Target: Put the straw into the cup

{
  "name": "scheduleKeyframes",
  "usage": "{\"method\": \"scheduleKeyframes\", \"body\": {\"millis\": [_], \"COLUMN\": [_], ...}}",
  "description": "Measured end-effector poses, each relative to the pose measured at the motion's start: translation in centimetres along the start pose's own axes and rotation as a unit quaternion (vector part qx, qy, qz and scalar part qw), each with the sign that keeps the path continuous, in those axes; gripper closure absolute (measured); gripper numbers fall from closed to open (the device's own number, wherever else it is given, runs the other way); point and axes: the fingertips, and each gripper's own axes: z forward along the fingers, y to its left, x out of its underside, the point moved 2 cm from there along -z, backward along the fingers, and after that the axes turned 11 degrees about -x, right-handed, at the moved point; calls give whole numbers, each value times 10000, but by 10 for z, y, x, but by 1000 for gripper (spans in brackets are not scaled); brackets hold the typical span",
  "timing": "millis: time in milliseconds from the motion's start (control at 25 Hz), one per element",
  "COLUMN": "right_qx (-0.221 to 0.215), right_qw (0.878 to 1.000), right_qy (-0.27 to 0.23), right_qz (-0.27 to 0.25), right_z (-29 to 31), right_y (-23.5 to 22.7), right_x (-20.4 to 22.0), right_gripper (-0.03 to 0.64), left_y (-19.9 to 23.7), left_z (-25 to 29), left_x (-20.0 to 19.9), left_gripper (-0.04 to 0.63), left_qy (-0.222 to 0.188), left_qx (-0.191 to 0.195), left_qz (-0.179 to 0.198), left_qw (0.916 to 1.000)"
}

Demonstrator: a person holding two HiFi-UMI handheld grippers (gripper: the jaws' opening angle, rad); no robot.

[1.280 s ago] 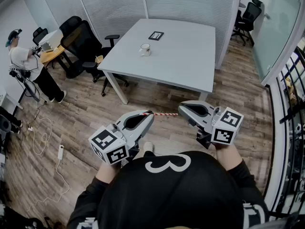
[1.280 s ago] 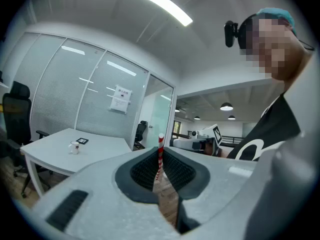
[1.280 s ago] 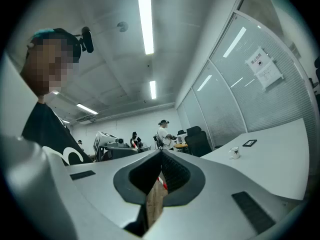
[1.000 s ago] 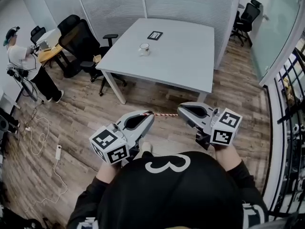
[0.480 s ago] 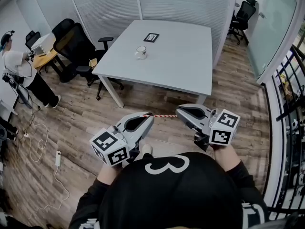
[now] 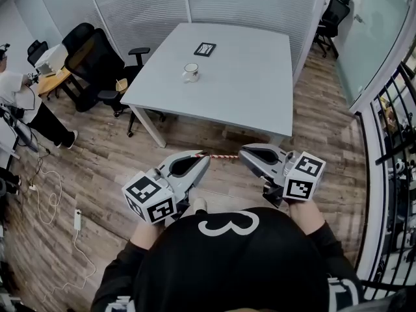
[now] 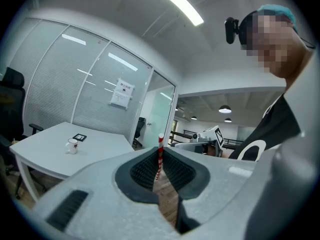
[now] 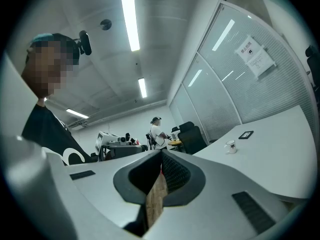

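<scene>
The left tongs [image 6: 204, 155] and right tongs [image 6: 242, 153] are each clamping an end of the straw [image 6: 221, 155], holding it level above the floor. The cup [image 6: 190, 72] is waiting well away on the surface [image 6: 253, 83], so carrying the straw over probably comes next.

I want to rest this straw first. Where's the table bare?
The white rectangular table is bare over its whole right half and along its near edge. Only the left middle is occupied: the white handled mug and, beyond it, a small black-framed card.
</scene>
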Motion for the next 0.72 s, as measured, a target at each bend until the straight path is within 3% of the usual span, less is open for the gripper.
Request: {"method": "scheduleKeyframes", "body": {"millis": [720], "right_qx": [382], "right_qw": [9988], "right_qy": [-264], "right_qz": [121], "right_z": [121], "right_y": [-123], "right_x": [-26], "right_gripper": [603], "left_y": [181], "left_z": [41], "left_x": [-39], "left_gripper": [560], "left_qy": [239], "left_qx": [249], "left_qz": [88], "left_qw": [9994]}}
